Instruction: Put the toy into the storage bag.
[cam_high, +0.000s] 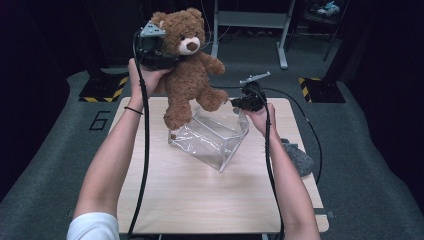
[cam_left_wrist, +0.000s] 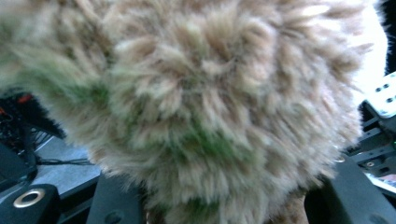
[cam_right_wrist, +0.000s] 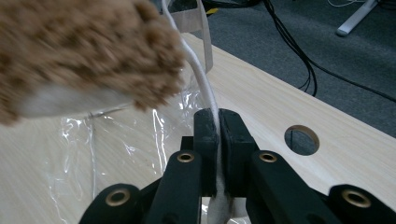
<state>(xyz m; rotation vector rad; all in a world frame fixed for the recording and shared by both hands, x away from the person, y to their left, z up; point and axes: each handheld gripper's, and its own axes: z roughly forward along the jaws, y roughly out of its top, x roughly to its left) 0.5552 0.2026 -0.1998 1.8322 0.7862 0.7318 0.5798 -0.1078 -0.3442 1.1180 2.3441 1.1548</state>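
Left hand-held gripper holds the teddy bear by the head, jaws about half closed into the fur, bear hanging in the air above the clear plastic bag. In the left gripper view the fur sits tight between the black jaws.

Right hand-held gripper is pinched nearly flat on the bag's white rim strip, holding the mouth up at the far right side; one bear foot hangs just beside that rim.

Handling, as a judgement: bear is light, soft and bulky, it compresses, so a head or torso grip is safe. Bag is thin, slippery film with no stiffness; it likely collapses unless the rim stays held, and the reinforced strip is the right place to grip.

Room: bag lies near the middle of the surface, well clear of the edges. A round hole in the surface sits near the right hand-held gripper. The mouth looks barely wider than the bear, so feet first looks best.
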